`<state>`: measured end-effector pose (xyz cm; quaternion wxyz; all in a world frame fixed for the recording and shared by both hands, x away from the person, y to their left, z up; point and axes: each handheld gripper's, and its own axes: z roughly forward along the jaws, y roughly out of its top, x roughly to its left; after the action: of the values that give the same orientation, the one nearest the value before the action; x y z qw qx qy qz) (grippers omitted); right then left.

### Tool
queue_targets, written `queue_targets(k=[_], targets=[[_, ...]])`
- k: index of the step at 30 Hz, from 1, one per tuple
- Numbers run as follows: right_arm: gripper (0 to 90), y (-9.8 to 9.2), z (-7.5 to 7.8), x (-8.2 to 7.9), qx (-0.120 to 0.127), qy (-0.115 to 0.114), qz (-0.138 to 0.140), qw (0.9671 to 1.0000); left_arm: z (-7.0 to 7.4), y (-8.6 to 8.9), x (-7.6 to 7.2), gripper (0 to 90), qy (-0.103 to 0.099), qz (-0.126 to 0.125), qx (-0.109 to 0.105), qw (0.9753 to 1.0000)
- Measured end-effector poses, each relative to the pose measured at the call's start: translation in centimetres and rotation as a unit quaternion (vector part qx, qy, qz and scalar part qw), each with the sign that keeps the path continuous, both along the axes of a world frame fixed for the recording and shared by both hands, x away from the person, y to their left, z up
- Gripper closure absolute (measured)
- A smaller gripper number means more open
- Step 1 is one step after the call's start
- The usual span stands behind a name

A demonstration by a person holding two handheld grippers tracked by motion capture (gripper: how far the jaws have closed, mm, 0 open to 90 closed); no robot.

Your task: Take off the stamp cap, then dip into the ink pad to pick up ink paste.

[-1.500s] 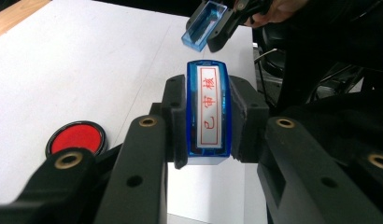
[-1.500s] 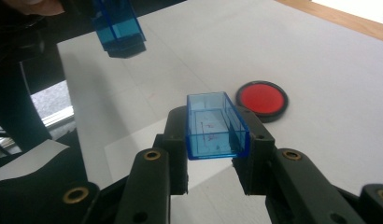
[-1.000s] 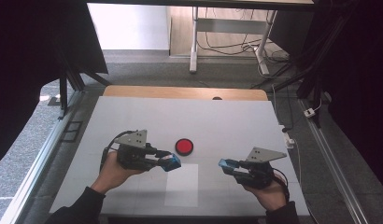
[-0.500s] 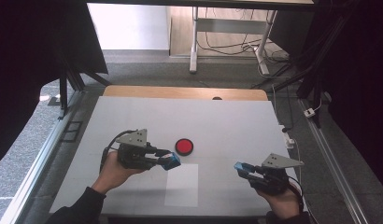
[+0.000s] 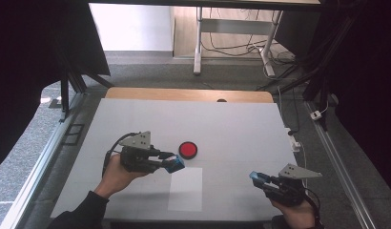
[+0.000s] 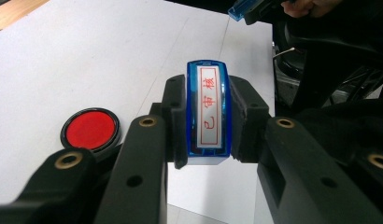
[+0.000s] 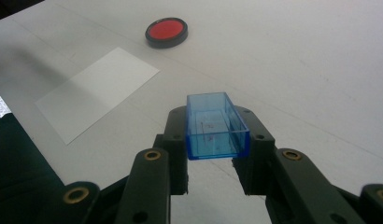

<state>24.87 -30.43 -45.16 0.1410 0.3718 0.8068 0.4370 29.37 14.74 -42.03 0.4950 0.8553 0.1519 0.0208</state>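
Blue stamp (image 6: 208, 112) clamped in L gripper (image 6: 206, 123); R gripper (image 7: 216, 140) grips clear blue cap (image 7: 215, 126).

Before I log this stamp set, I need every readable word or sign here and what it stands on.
"已审核", red in a red frame: face of the blue stamp held in the left claw.
Faint marks inside the blue cap in the right claw: too blurred to read.

Black two-jaw grippers: left gripper (image 5: 178, 162), right gripper (image 5: 253, 177). Chunky matte links, brass-ringed screw holes along each jaw arm. Grey three-cornered plate atop each body. Black cable looping from the left one. Dark sleeves at both wrists.
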Motion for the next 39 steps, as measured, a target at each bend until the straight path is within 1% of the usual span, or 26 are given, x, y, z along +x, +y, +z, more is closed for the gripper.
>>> queue_targets(k=[4, 9, 12, 15, 19, 22, 25, 30, 39], targets=[[68.6, -0.2, -0.2, -0.1, 0.001, 0.007, -0.002, 1.0, 0.1, 0.0, 0.1, 70.3, 0.001, 0.007, 0.003, 1.0], [68.6, -0.3, -0.3, -0.1, 0.007, 0.013, -0.003, 0.9999, 0.0, 0.0, 0.6, 70.3, 0.008, 0.023, 0.009, 0.9997], [68.6, -0.3, -0.3, -0.2, 0.007, 0.011, -0.002, 0.9999, 0.0, 0.0, 0.9, 70.3, 0.015, 0.036, 0.01, 0.9992], [68.6, -0.3, -0.3, -0.2, 0.007, 0.01, 0.0, 0.9999, 0.0, -0.1, 1.3, 70.3, 0.015, 0.046, 0.013, 0.9988], [68.6, -0.4, -0.3, -0.2, 0.007, 0.012, -0.001, 0.9999, 0.0, -0.2, 1.9, 70.3, 0.018, 0.053, 0.016, 0.9983], [68.6, -0.4, -0.3, -0.2, 0.006, 0.015, -0.004, 0.9999, -0.3, -0.5, 2.5, 70.3, 0.021, 0.064, 0.029, 0.9973], [68.6, -0.4, -0.3, -0.2, 0.005, 0.015, -0.004, 0.9999, -0.5, -0.8, 3.1, 70.3, 0.024, 0.069, 0.037, 0.9966], [68.5, -0.4, -0.4, -0.1, 0.006, 0.016, -0.003, 0.9998, -0.7, -1.4, 3.8, 70.3, 0.025, 0.078, 0.043, 0.9957], [68.5, -0.3, -0.4, -0.1, 0.003, 0.015, -0.003, 0.9999, -0.7, -2.5, 5.5, 70.3, 0.035, 0.089, 0.054, 0.9939]])
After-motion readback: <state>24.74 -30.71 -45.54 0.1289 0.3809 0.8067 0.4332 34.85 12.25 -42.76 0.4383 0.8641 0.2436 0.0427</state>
